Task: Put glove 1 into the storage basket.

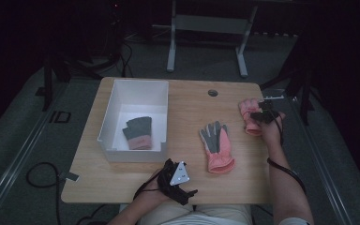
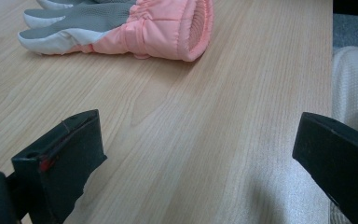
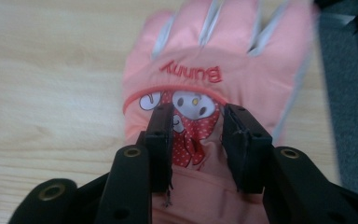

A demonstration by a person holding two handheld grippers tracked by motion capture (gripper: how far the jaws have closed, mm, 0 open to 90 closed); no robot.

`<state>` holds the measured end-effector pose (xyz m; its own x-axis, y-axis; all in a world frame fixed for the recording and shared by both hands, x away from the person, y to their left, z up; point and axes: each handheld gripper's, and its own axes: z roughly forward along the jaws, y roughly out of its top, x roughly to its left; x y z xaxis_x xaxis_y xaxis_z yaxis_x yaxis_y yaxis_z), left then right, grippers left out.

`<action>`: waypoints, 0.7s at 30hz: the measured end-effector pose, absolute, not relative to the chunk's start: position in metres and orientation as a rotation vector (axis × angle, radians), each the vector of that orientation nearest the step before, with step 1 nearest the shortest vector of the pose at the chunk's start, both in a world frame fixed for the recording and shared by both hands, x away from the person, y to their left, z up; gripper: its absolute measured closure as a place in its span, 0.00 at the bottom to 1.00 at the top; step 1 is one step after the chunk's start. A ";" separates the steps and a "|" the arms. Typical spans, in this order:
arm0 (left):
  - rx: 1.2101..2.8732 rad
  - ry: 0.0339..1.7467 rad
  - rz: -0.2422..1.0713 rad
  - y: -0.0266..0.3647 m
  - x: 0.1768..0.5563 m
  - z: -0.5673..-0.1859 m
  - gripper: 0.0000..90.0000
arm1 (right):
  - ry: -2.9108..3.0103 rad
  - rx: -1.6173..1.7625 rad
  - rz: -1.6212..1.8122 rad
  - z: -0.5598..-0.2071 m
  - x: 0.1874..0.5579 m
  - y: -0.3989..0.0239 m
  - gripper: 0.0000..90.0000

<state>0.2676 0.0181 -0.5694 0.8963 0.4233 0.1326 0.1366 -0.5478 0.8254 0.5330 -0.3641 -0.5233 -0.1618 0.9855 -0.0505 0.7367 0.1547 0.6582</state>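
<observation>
Right tool (image 3: 198,144) part-open astride pink glove (image 3: 223,60) at bench (image 1: 187,101) right edge | left tool (image 2: 191,158) open, idle | pinch the fabric squarely before lifting toward white bin (image 1: 108,117).

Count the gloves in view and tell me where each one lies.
3. One glove lies inside the white bin. One pink glove lies palm up mid-table. A third pink glove lies near the table's right edge, under the right gripper. More could be hidden.
</observation>
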 end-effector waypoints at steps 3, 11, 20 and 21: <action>2.136 0.402 0.396 0.018 0.267 -0.569 0.02 | 1.983 1.659 0.660 -0.526 0.538 -0.362 0.83; 2.132 0.400 0.391 0.019 0.267 -0.569 0.02 | 1.999 1.634 0.698 -0.500 0.528 -0.358 0.98; 2.124 0.408 0.391 0.017 0.265 -0.568 0.02 | 1.964 1.470 0.818 -0.448 0.440 -0.347 0.98; 2.125 0.404 0.392 0.016 0.264 -0.568 0.02 | 1.962 1.465 0.823 -0.447 0.430 -0.346 0.98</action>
